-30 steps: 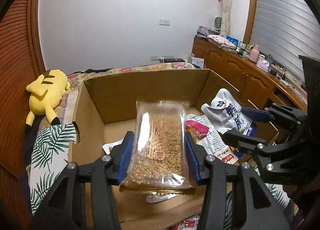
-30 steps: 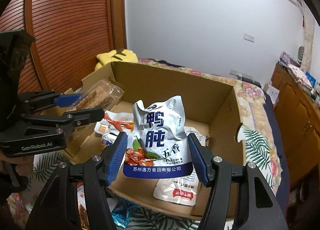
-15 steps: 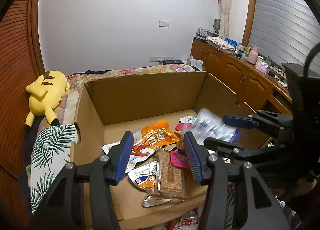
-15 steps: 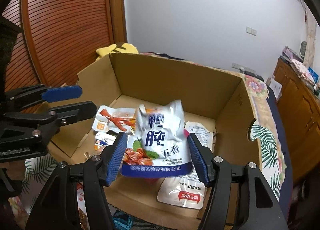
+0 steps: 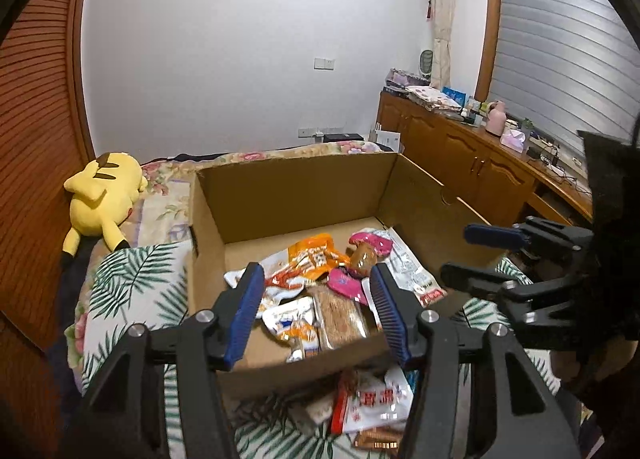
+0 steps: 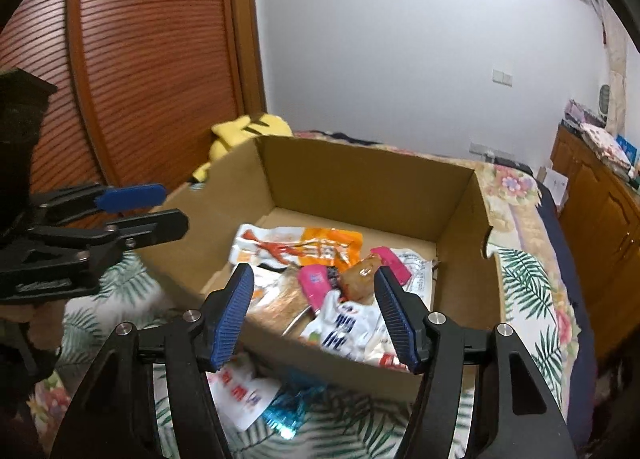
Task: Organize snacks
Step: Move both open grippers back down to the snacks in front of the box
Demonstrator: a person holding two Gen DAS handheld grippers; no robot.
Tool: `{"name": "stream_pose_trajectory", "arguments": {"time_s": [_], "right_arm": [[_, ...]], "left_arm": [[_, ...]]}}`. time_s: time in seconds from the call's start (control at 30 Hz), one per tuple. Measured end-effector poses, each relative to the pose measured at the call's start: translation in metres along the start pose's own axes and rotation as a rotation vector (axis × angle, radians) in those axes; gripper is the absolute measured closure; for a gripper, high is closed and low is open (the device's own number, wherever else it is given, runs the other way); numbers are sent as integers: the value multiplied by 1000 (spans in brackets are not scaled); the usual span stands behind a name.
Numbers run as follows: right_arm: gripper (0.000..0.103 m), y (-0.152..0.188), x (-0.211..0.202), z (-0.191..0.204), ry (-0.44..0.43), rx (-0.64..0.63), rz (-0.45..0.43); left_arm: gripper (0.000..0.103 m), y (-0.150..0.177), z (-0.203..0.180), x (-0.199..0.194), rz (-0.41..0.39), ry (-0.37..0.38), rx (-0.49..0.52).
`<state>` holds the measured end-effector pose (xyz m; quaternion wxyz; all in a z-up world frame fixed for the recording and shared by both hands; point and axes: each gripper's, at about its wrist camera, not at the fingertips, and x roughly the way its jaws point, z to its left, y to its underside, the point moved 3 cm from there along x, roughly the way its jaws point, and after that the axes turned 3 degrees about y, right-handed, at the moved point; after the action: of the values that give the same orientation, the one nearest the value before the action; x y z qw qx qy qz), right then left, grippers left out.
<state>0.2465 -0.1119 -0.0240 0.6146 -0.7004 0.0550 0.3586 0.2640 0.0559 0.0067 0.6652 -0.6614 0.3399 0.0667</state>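
An open cardboard box (image 5: 296, 187) (image 6: 360, 183) sits on the bed and holds several snack packets. The clear grain-bar packet (image 5: 340, 317) lies near the box's front wall. The white and blue pouch (image 6: 344, 329) lies at the front of the box. My left gripper (image 5: 316, 311) is open and empty above the box's near edge; it also shows at the left of the right wrist view (image 6: 140, 211). My right gripper (image 6: 316, 313) is open and empty over the front wall; it also shows at the right of the left wrist view (image 5: 480, 255).
More snack packets (image 5: 372, 407) (image 6: 244, 391) lie on the leaf-print bedcover in front of the box. A yellow plush toy (image 5: 100, 191) lies at the left by the wooden wardrobe (image 6: 140, 59). A wooden cabinet (image 5: 472, 167) with clutter runs along the right.
Both grippers opened. The grain-bar packet dropped from the left gripper into the box, and the white and blue pouch dropped from the right gripper into the box. Both grippers drew back slightly.
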Motion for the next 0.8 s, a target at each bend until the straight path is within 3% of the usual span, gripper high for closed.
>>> {"name": "stream_pose_trajectory", "arguments": {"time_s": [0.33,0.8], "right_arm": [[39,31,-37,17,-31,35,-14],[52,90,21,14,-22,112,150]], "left_arm": [[47,41,-8,-37,-4,13,-13],[47,80,-7,-29,51,17,-52]]}}
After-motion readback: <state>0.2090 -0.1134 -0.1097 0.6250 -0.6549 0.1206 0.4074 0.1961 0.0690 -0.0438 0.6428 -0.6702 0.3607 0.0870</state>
